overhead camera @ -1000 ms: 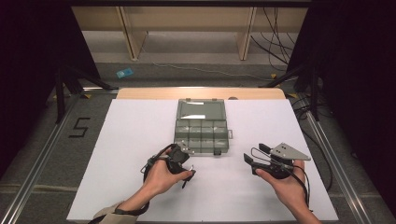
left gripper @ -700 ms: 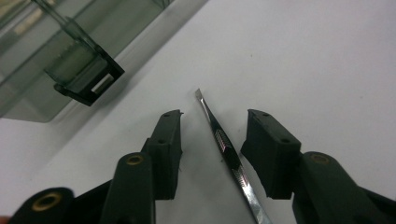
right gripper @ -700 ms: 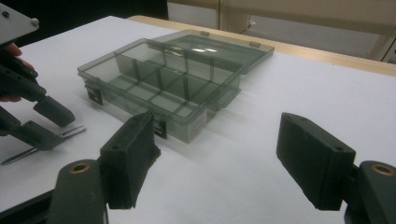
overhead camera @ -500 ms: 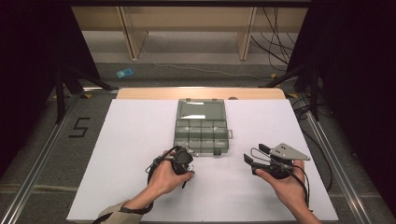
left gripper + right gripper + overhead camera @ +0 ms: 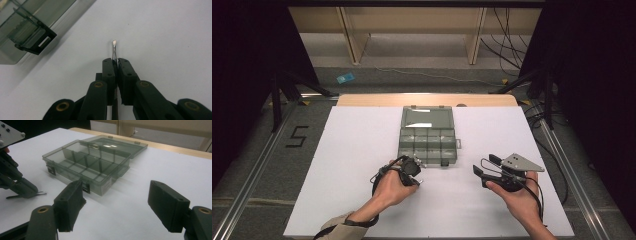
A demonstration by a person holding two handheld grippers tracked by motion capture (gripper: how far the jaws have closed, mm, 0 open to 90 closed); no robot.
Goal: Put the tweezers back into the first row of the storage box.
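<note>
My left gripper [image 5: 116,61] is shut on a thin metal pin [image 5: 114,47] whose flattened tip sticks out past the pads; the jaws have just been closing on it. From above, this left gripper [image 5: 417,177] sits on the white table just in front of the smoky plastic organiser box [image 5: 427,145]. The box lid [image 5: 427,117] lies open behind it, and its compartments [image 5: 87,165] look empty. A black latch [image 5: 33,41] marks the box's near edge. My right gripper [image 5: 483,165] stands open with nothing between its jaws, to the right of the box and pointing toward it.
The white table sheet [image 5: 352,150] ends at a wooden strip [image 5: 377,100] on the far side. Beyond it lie the floor with a "5" mark [image 5: 297,136], a small blue item [image 5: 345,78], cables and shelf legs. Metal rails run along both sides.
The left gripper's jaws have closed together by the box's front edge. Both hands and the box have kept their places.
</note>
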